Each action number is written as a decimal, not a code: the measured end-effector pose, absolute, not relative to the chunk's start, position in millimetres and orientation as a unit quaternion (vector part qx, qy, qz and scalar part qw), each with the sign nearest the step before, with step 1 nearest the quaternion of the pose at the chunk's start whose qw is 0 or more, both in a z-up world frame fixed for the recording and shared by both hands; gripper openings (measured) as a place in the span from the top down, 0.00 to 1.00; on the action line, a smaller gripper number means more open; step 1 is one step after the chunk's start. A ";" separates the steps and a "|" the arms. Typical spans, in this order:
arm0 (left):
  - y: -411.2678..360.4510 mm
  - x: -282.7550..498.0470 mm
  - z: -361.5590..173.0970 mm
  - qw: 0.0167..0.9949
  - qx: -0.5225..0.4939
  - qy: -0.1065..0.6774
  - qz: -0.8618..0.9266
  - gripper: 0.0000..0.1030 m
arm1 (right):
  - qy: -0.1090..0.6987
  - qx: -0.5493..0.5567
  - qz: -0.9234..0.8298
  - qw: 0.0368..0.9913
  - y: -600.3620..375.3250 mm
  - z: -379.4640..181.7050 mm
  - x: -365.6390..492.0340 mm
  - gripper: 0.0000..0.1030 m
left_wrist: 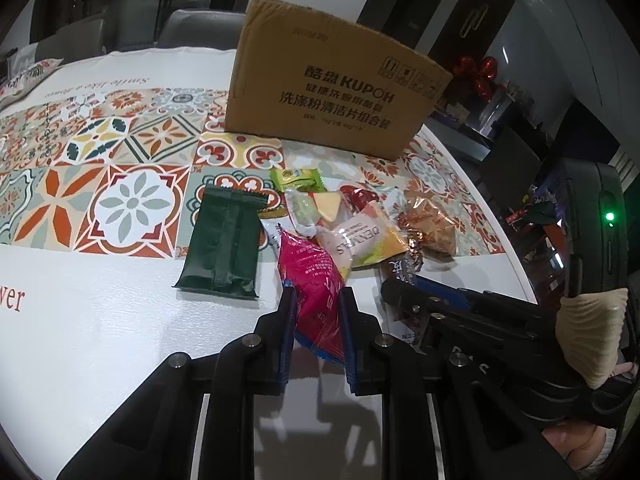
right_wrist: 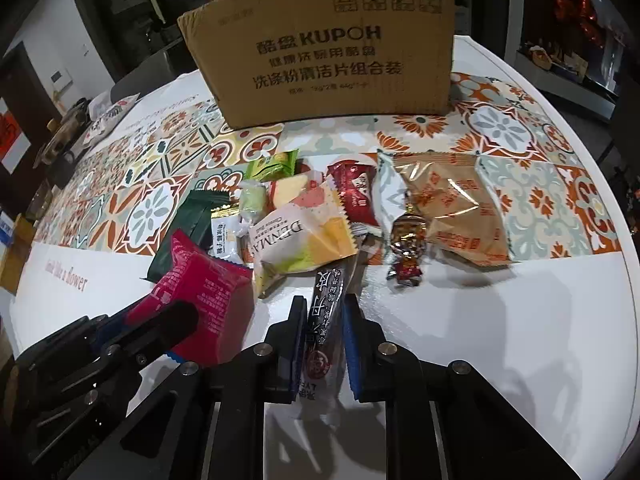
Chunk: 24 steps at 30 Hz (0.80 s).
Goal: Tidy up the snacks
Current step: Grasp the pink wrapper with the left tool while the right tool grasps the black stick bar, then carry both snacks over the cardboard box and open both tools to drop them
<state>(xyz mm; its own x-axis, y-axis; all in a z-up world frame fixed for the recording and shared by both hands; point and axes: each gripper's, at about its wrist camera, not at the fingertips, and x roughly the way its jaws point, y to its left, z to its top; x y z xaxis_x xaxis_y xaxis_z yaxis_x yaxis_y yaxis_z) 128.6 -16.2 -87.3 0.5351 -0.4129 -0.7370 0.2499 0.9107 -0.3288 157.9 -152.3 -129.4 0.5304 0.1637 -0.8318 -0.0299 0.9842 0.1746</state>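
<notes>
The left hand-held gripper (left_wrist: 316,300) reaches forward low over the surface (left_wrist: 100,340), its two fingers level with each other and pinching a pink snack packet (left_wrist: 316,280) by its near end. The packet's far end points toward the heap of snacks; seen from the right wrist view, the same pink snack packet (right_wrist: 200,304) sits just off the white cloth, tilted, with the left tool's black finger across its lower edge.

The right hand-held gripper (right_wrist: 324,320) comes in beside it, also pointing toward the heap, and its blue-padded fingers are closed on a long dark snack stick (right_wrist: 326,316) with white lettering. The stick runs lengthwise between the pads, its clear-wrapped tail hanging toward the camera and its far tip tucked under a pale DENMA packet (right_wrist: 296,240). In the left wrist view the right tool lies close on the right, angled inward, with a hand in a beige glove (left_wrist: 592,336) behind it.

The remaining snacks lie in a loose cluster on the patterned cloth: a dark green packet (left_wrist: 222,244) apart to the left, a light green packet (right_wrist: 274,164), a red packet (right_wrist: 354,196), a tan packet (right_wrist: 452,204) and a small foil-wrapped sweet (right_wrist: 406,248). Behind them stands a cardboard box (right_wrist: 332,52), printed KUPOH.
</notes>
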 end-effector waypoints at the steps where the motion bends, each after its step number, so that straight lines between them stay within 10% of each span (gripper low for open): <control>1: -17.2 127.7 -85.3 0.872 -0.090 0.441 -0.190 0.80 | 0.478 0.072 0.055 0.874 -154.5 -126.3 155.1 0.82; 24: -29.8 122.6 -18.0 0.906 -0.061 0.373 -0.193 0.82 | 0.396 0.072 0.094 0.911 -168.6 -52.4 133.7 0.82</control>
<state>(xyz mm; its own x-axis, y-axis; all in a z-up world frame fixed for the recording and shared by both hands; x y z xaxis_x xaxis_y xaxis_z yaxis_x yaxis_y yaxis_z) 122.6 -29.8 -18.0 0.6476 -0.3946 -0.6518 0.3044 0.9182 -0.2535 133.7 -168.6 -52.4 0.6693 0.2278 -0.7073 -0.1135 0.9720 0.2056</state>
